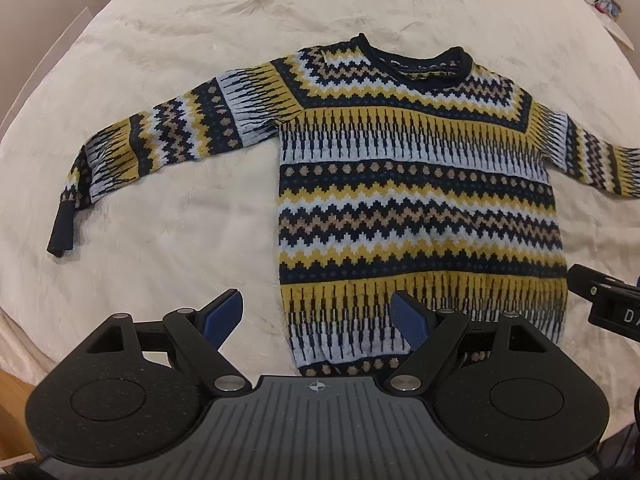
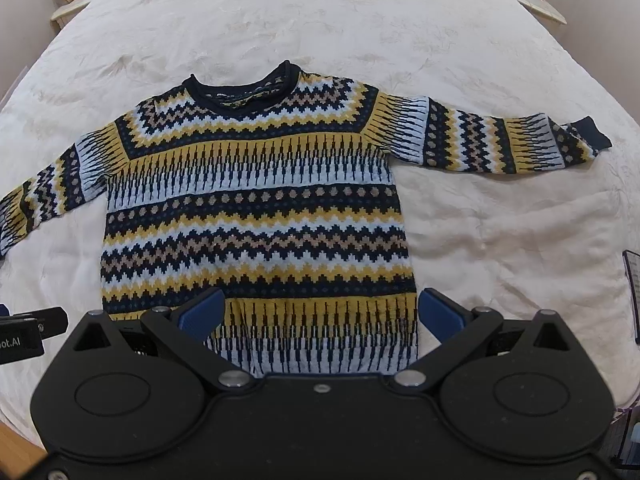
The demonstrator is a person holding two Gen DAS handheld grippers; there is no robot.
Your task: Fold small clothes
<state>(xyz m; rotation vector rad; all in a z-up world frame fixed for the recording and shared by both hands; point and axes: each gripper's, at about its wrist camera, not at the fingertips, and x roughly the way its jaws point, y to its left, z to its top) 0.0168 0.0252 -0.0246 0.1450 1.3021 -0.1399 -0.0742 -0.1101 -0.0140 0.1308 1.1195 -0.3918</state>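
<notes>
On the cream bedspread (image 1: pixel 160 60) lies a knitted zigzag sweater (image 1: pixel 416 184), flat, front up, both sleeves spread out. Left gripper (image 1: pixel 316 312) hangs over its bottom left corner, fingers wide apart, gripping nothing. Right gripper (image 2: pixel 320 312) straddles the bottom right corner, also wide.

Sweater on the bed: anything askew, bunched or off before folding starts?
Nothing stands out. The sweater lies flat and face up on the cream bedspread, both sleeves spread out to the sides, and its collar at the far end. Only the collar's rim is rolled. Both sets of jaws are open above the hem, touching nothing.
</notes>
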